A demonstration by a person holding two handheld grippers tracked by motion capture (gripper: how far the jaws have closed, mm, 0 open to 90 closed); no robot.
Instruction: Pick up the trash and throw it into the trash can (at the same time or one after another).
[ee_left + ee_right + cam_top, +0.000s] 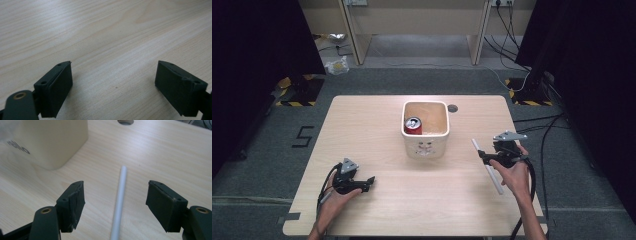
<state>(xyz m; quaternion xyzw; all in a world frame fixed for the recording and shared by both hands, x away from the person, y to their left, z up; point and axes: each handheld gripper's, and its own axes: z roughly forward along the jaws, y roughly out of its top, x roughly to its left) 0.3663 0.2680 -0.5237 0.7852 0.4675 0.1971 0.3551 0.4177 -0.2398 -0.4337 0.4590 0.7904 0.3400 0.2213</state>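
Observation:
A white straw-like tube (pixel 487 166) lies on the wooden table (pixel 377 125) at the right. My right gripper (pixel 484 157) hovers over it, open, and in the right gripper view the tube (pixel 119 200) runs between the two jaws without touching either. My left gripper (pixel 368 181) rests low at the front left, open, with bare tabletop (pixel 112 50) between its jaws. A cream square container (pixel 425 129) stands mid-table with a red can (pixel 413 125) upright inside it at the left.
The container's side (pixel 47 142) stands to the upper left in the right gripper view. A round cable hole (pixel 452 107) sits in the table behind the container. Cables trail on the floor at the right beyond the table edge.

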